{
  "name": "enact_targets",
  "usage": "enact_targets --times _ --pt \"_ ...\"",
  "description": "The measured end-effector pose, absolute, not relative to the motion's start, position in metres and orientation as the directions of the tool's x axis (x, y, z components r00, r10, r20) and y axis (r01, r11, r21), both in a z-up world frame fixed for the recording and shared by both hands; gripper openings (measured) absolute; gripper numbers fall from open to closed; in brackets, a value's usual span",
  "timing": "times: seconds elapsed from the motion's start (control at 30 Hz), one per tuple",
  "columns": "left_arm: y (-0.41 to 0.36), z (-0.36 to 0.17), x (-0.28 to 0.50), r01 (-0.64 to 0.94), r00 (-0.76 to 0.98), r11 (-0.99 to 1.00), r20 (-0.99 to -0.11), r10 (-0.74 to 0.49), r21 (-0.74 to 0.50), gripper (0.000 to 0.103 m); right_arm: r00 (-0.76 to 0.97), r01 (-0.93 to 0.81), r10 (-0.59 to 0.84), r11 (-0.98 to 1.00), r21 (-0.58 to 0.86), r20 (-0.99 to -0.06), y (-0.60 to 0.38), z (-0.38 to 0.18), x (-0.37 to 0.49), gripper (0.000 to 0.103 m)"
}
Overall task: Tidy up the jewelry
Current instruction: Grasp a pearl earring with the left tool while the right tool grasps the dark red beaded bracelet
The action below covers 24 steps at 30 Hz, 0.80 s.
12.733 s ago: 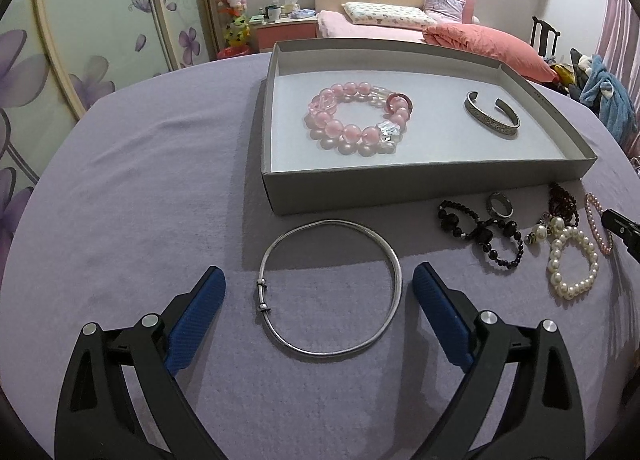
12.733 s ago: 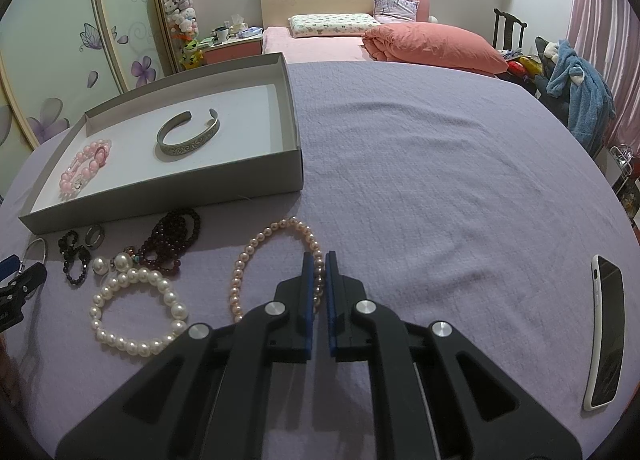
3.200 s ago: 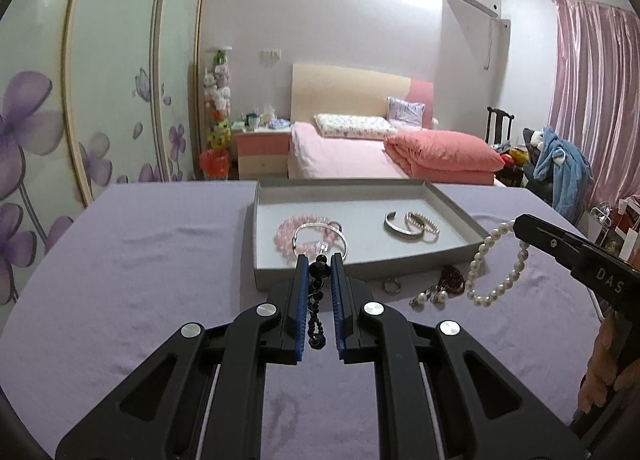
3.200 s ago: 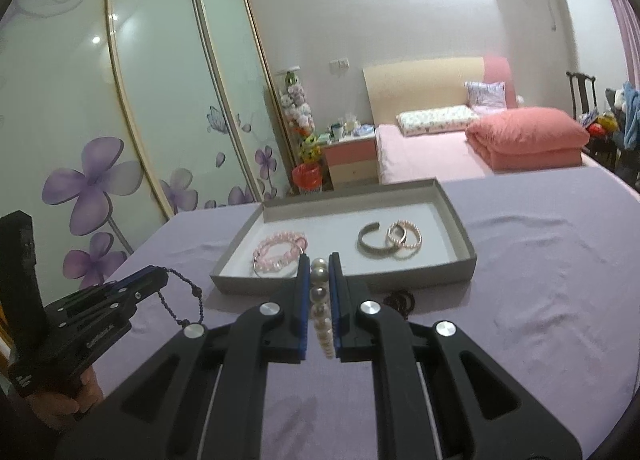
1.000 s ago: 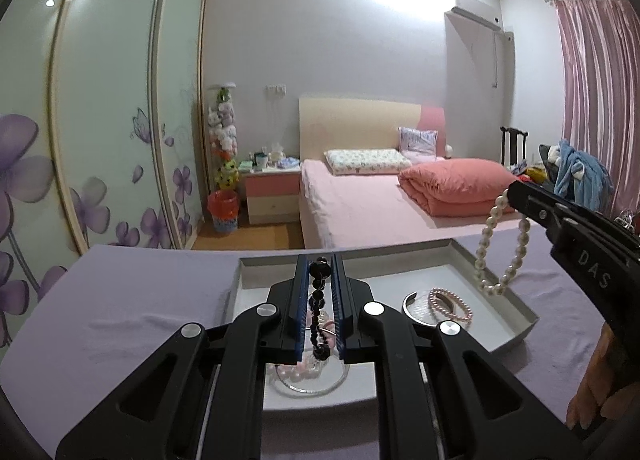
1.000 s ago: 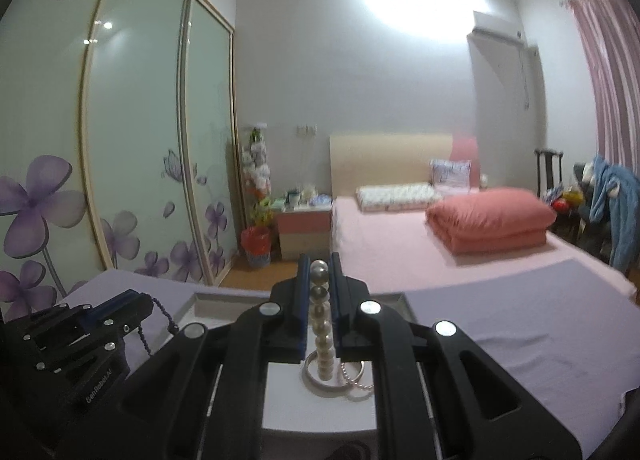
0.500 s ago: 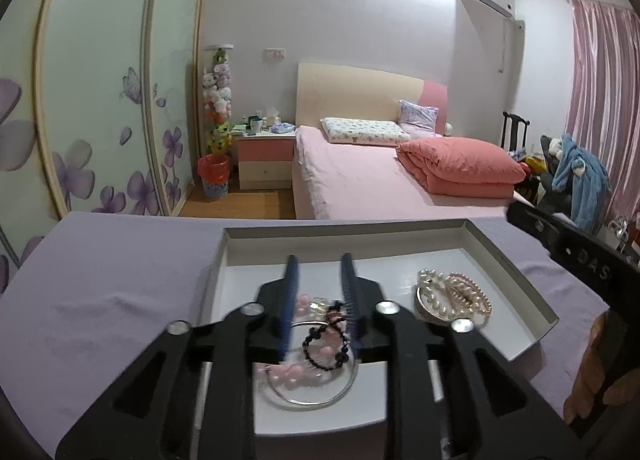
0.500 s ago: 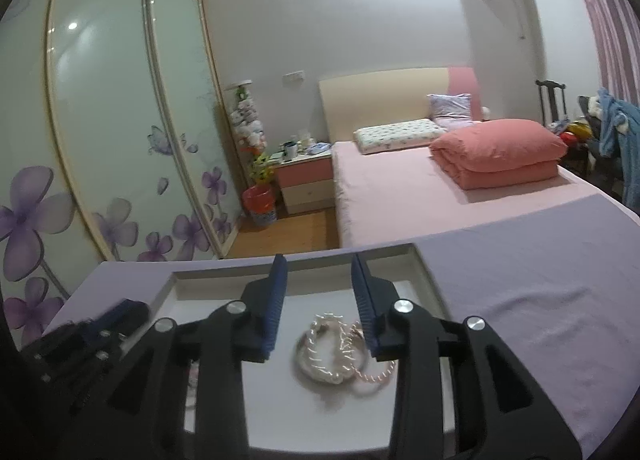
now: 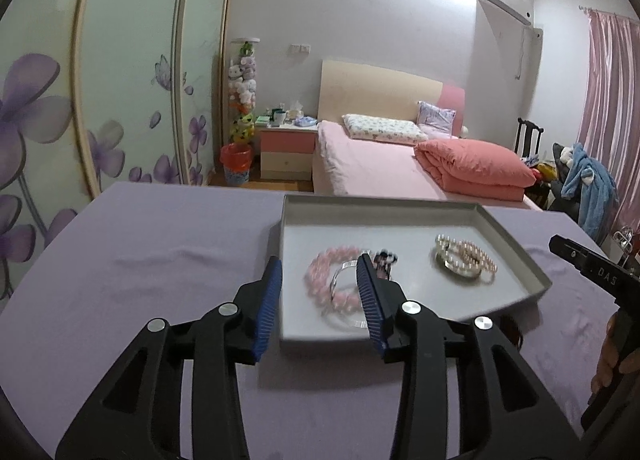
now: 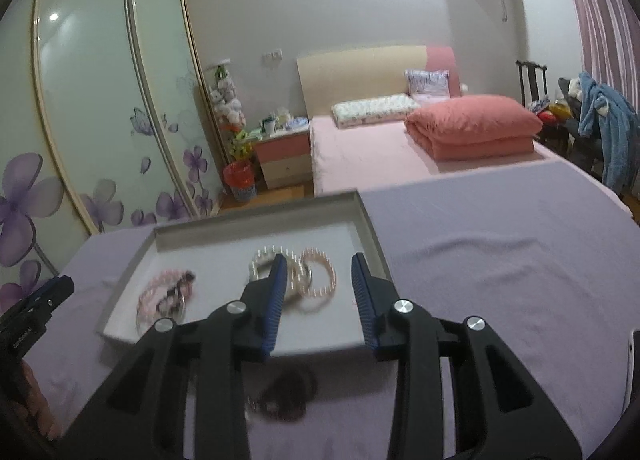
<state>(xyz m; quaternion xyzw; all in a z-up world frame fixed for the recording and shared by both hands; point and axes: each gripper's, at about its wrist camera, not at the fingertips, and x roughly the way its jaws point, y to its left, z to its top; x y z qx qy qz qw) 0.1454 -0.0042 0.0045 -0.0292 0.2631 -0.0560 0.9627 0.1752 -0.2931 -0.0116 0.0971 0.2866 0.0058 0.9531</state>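
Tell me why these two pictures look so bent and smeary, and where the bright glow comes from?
Both views are fisheye, so the wardrobe doors bow and the corners go black. Left wrist view: a ceiling light blows out the top, and the tray and pink bead bracelet are motion-smeared. Right wrist view: the same glare at the top, blurred bracelets, and dark beads lost in shadow below the fingers.

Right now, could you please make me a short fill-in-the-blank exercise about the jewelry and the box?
1. The pink bead bracelet lies inside the grey ____.
2. The white pearl bracelet lies in the tray, not between the right gripper's ____.
3. Dark beads lie on the ____ cloth, outside the tray.

Missing words: tray; fingers; purple
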Motion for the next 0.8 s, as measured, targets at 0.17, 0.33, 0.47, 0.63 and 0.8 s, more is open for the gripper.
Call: enact_targets --times 0.17,0.33,0.47,0.63,0.8 --pt "-0.001 -0.004 0.135 0.093 0.836 0.992 -0.535 -0.126 -0.087 0.044 0.766 -0.001 0.121 0.983 0.186 -0.632 -0.286 -0.033 0.165 0.034" --pt "-0.002 -0.006 0.130 0.103 0.831 0.992 -0.542 -0.126 -0.074 0.048 0.693 -0.051 0.156 0.984 0.168 -0.703 -0.272 -0.054 0.161 0.036" --pt "-0.005 -0.008 0.124 0.114 0.830 0.992 -0.543 -0.130 -0.063 0.050 0.656 -0.062 0.156 0.986 0.153 -0.739 -0.263 -0.063 0.161 0.040" --pt "-0.007 -0.014 0.123 0.128 0.822 0.990 -0.552 -0.136 -0.054 0.052 0.621 -0.077 0.136 0.991 0.113 -0.772 -0.255 -0.069 0.165 0.041" --pt "-0.013 -0.018 0.122 0.143 0.815 0.989 -0.561 -0.144 -0.046 0.052 0.613 -0.084 0.126 0.992 0.094 -0.780 -0.252 -0.072 0.173 0.044"
